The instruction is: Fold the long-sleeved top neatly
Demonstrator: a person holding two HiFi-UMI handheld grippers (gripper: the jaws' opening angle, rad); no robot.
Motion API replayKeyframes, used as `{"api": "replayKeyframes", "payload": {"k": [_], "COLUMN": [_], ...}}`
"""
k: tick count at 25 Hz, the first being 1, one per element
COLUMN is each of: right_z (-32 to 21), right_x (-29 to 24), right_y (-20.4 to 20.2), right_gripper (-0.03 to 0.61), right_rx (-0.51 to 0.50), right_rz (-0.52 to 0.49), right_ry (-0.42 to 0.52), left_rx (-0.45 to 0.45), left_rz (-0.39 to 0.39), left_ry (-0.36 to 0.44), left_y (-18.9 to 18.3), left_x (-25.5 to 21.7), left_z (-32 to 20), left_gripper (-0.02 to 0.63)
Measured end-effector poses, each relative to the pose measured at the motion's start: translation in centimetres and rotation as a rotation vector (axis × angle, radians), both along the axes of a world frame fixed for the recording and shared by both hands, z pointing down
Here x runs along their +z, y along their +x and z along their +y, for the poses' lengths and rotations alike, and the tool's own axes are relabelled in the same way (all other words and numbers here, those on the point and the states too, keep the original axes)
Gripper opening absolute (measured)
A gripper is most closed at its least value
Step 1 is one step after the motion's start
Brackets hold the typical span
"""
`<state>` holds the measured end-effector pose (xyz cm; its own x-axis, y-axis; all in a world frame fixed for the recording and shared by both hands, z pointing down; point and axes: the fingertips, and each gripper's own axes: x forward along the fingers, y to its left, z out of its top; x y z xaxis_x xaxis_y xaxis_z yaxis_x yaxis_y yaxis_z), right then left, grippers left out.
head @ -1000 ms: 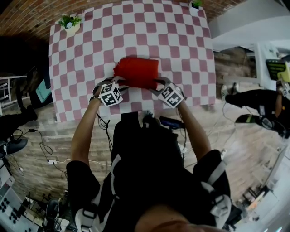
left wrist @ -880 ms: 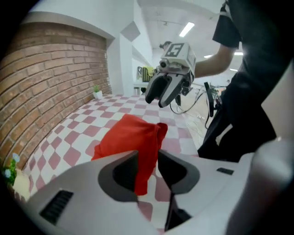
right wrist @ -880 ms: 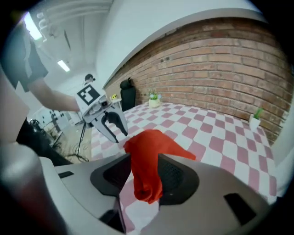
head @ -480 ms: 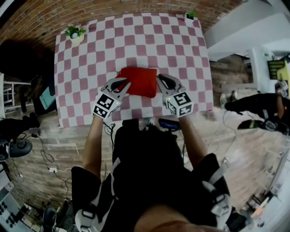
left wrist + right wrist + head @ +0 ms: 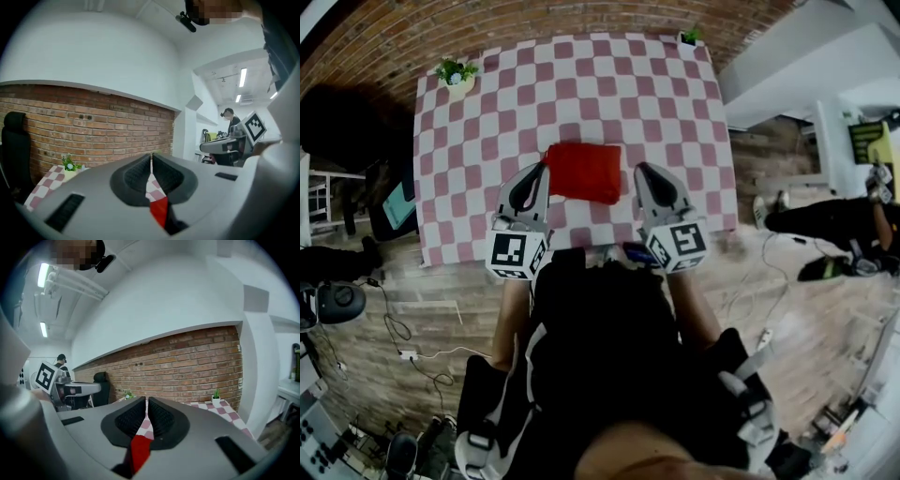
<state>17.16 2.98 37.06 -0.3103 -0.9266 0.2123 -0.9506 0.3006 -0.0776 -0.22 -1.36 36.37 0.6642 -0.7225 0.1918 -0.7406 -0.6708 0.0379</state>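
The square table under its pink-and-white checked cloth (image 5: pixel 581 103) carries the long-sleeved top, now a soft red fabric packet folded into a flat rectangle (image 5: pixel 584 172). The packet sits towards your edge of the cloth, with checks showing all round it. Its long axis runs from your left to your right, so each short end faces one claw. Your left gripper (image 5: pixel 536 174), a smooth grey plastic tool with ribbed black pads, sits just beside the packet's left end. Your right gripper (image 5: pixel 643 172) mirrors it at the right end, and neither touches the fabric. Neither hand is clearly nearer, and from either claw the packet lies inward and below. In the left gripper view the claw (image 5: pixel 151 157) looks out over the packet, which shows only as a red sliver (image 5: pixel 160 211) low between the pads. The right gripper view shows the same, with its claw (image 5: pixel 146 402) above a red strip (image 5: pixel 139 452). Both sets of jaws have just been closing and now stand together at the tips, with nothing pinched. Any tidying would mean coming down and inward along that axis, though the fold looks finished to me. Far beyond the packet, two small green potted plants (image 5: pixel 455 73) (image 5: pixel 686 37) mark the far corners.
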Motion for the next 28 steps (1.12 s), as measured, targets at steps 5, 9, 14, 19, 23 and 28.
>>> {"api": "replayKeyframes", "payload": {"k": [5, 9, 14, 19, 23, 28], "right_z": [0.2, 0.1, 0.3, 0.3, 0.2, 0.2], "right_x": [0.3, -0.3, -0.4, -0.4, -0.4, -0.7], "right_y": [0.7, 0.9, 0.7, 0.2, -0.2, -0.3], "right_gripper": [0.023, 0.025, 0.023, 0.023, 0.023, 0.023], "right_rx": [0.023, 0.036, 0.021, 0.008, 0.005, 0.001], "right_rz": [0.001, -0.006, -0.005, 0.005, 0.002, 0.007], "right_ry": [-0.002, 0.007, 0.007, 0.006, 0.001, 0.008], "left_rx": [-0.002, -0.005, -0.015, -0.015, -0.009, -0.023], "left_rz": [0.011, 0.018, 0.024, 0.025, 0.024, 0.017], "left_ry": [-0.012, -0.005, 0.000, -0.011, -0.011, -0.002], "left_y": [0.3, 0.4, 0.2, 0.0, -0.1, -0.4], "left_x": [0.5, 0.1, -0.3, 0.1, 0.1, -0.1], "left_z": [0.5, 0.4, 0.3, 0.5, 0.5, 0.3], "left_gripper": [0.017, 0.017, 0.017, 0.017, 0.017, 0.017]}}
